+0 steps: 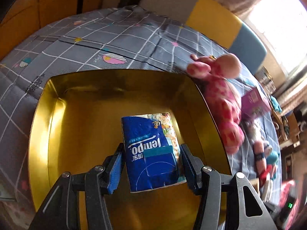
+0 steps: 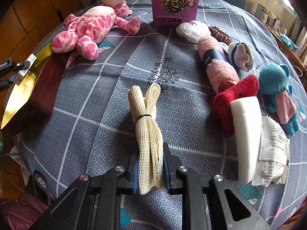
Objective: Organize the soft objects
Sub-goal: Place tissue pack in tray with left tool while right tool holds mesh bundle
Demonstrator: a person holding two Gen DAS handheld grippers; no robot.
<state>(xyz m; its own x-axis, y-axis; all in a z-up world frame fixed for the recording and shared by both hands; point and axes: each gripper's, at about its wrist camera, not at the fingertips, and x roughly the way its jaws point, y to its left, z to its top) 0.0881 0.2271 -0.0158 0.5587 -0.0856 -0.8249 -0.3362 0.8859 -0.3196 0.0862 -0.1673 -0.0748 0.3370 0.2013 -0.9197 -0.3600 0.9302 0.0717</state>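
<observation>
My left gripper [image 1: 152,147] is shut on a blue Tempo tissue pack [image 1: 151,145] and holds it over the inside of a gold box [image 1: 44,115]. A pink spotted plush [image 1: 224,99] lies just outside the box's right wall. In the right wrist view my right gripper [image 2: 149,153] is shut on a cream mesh cloth bundle [image 2: 147,118] tied with a black band. The bundle's far end rests over the grey checked bedspread [image 2: 96,88]. The gold box [image 2: 21,92] shows at the left edge, with the pink plush [image 2: 90,28] beyond it.
On the right lie a pink towel roll [image 2: 216,61], a red sock [image 2: 236,99], a white bar [image 2: 246,134], a teal bear [image 2: 276,84], a white packet [image 2: 274,149] and a white sock [image 2: 240,55]. A purple carton [image 2: 173,5] stands at the back.
</observation>
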